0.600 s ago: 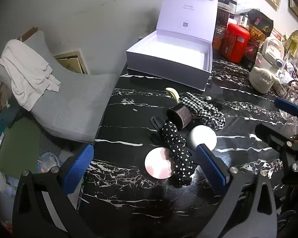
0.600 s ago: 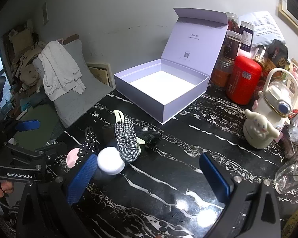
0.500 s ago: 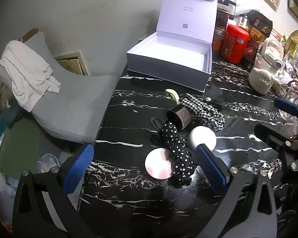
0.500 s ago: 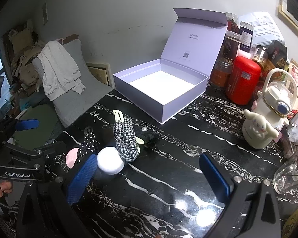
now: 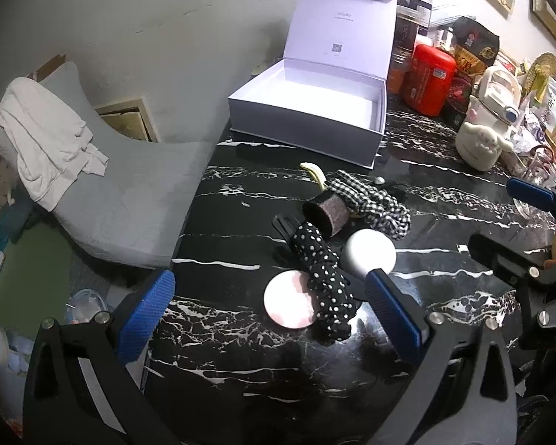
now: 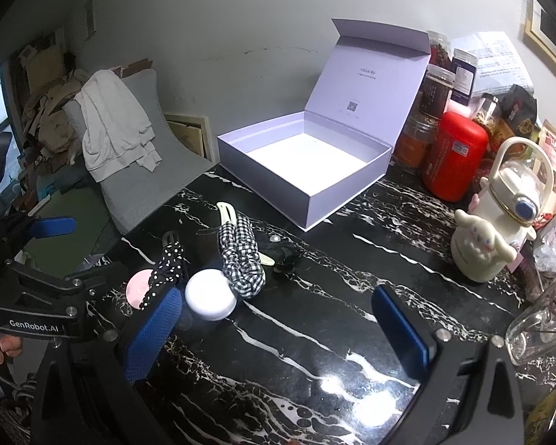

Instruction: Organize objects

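We've put nothing away yet: the lavender box (image 5: 307, 118) sits empty, lid up. In front of it, in one cluster: checked scrunchie (image 5: 374, 204), dotted scrunchie (image 5: 324, 274), white puff (image 5: 368, 254), pink disc (image 5: 289, 304). Left gripper (image 5: 270, 315) and right gripper (image 6: 274, 330) gape wide, holding nothing.

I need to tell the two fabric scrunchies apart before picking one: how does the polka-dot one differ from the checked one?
The polka-dot scrunchie is black with white dots; the checked scrunchie is a black-and-white gingham. The polka-dot one lies nearer the left gripper, overlapping the pink disc; the checked one lies nearer the box, beside the cream clip. Both are stretched-out fabric bands lying on the table, touched by neither gripper.
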A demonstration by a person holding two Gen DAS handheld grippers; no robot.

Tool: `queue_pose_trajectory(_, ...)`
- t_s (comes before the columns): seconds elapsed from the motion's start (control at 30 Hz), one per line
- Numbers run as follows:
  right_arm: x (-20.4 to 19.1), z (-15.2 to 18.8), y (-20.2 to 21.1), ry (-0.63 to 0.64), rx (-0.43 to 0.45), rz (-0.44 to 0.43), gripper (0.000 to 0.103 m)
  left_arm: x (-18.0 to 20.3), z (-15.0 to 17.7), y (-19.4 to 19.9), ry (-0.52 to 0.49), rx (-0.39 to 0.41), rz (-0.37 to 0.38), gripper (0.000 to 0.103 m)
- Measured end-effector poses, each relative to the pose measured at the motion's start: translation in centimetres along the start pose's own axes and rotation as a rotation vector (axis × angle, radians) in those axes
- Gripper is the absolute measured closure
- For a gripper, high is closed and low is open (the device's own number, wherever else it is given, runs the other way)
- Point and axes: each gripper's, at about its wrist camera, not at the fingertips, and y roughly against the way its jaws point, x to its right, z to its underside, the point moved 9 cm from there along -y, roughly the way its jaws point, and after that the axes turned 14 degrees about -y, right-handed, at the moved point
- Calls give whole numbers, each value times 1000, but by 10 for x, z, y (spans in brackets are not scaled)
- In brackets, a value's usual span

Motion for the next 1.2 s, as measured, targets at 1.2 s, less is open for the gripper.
queue_pose_trajectory(1.2,4,21,19,-1,15,19,0,13,17,12,-5,9,-17,0)
